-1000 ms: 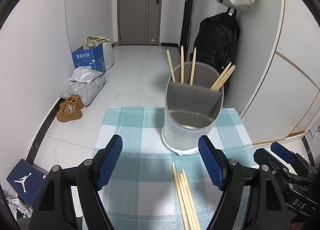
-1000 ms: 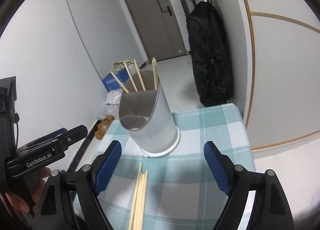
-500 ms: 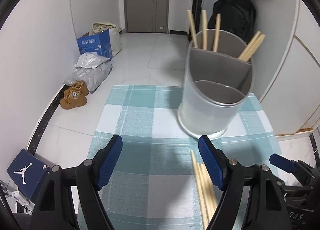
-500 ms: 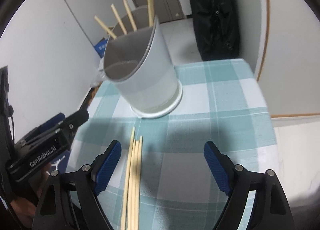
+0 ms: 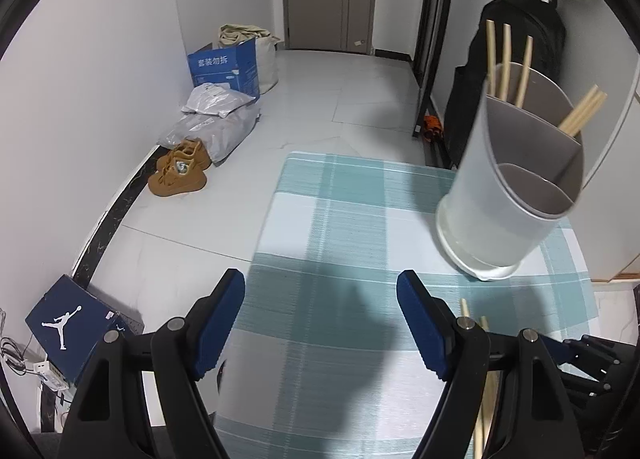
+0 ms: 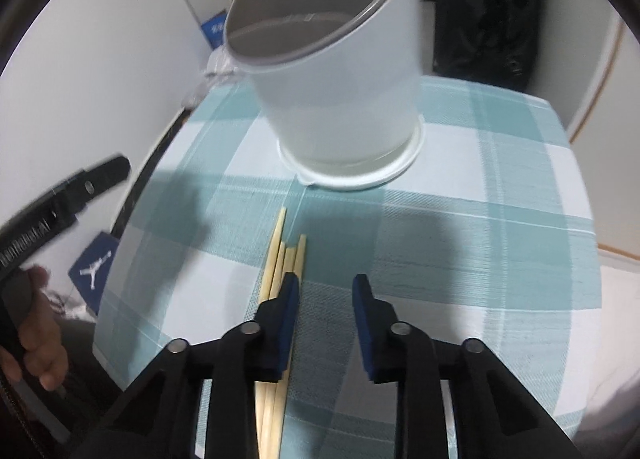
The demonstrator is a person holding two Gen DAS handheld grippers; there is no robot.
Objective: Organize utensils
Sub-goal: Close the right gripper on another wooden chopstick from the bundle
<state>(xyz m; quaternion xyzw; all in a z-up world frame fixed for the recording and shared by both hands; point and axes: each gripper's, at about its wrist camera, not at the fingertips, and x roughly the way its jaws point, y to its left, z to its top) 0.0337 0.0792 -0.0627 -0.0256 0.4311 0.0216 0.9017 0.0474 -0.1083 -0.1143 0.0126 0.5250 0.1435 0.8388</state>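
A grey divided utensil holder (image 5: pixel 508 195) stands on the teal checked cloth (image 5: pixel 340 227), with several wooden chopsticks (image 5: pixel 506 59) upright in its back compartment. It also shows in the right wrist view (image 6: pixel 340 71). A bundle of loose chopsticks (image 6: pixel 282 255) lies flat on the cloth in front of it, and its tips show in the left wrist view (image 5: pixel 466 309). My right gripper (image 6: pixel 326 285) is low over the cloth, jaws partly closed and empty, its left finger (image 6: pixel 288 299) over the bundle's right side. My left gripper (image 5: pixel 320 287) is open and empty over the cloth's left part.
The cloth's left edge drops to a tiled floor with brown shoes (image 5: pixel 180 173), grey bags (image 5: pixel 216 119), a blue carton (image 5: pixel 224 67) and a shoebox (image 5: pixel 68 327). A black backpack (image 5: pixel 516 43) hangs behind the holder. The left gripper's body (image 6: pixel 60 207) shows left of the right gripper.
My right gripper has dropped toward the loose chopsticks and its jaws have narrowed. My left gripper has swung left, so the holder now sits at its right.
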